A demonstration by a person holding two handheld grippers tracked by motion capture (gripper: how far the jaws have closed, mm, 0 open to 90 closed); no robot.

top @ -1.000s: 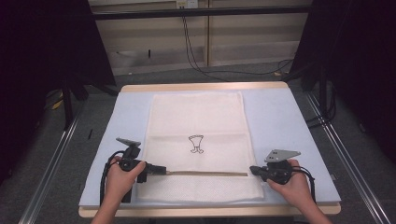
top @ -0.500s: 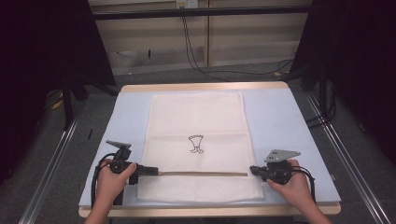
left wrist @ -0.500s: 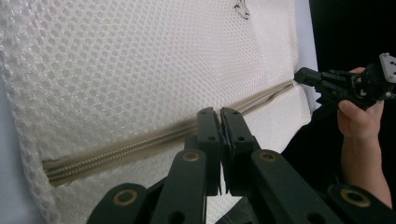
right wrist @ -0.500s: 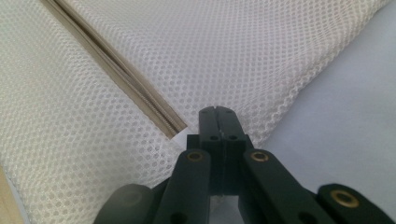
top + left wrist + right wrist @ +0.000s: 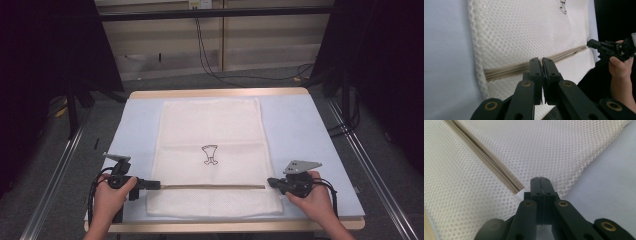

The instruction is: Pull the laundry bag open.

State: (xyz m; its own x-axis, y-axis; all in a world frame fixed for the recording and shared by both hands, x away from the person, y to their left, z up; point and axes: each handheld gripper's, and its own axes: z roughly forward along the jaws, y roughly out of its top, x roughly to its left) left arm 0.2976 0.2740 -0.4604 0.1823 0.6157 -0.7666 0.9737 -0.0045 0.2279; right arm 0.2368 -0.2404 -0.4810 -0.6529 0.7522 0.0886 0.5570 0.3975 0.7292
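No words, numbers or brand names can be read anywhere. The only sign is a small black line drawing (image 5: 210,154) on the white mesh bag (image 5: 210,130). It sits in the middle of the bag, just above the zipper (image 5: 212,186). It looks a bit like a cup with two little feet. In the left gripper view its bottom part shows at the top edge, too small to tell more.

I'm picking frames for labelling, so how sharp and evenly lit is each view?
High view: table brightly lit, surroundings nearly black, mesh bag soft and washed out. Left gripper view: bag weave sharp, near jaws slightly soft, right edge dark. Right gripper view: even light, weave crisp, no glare, zipper clear.
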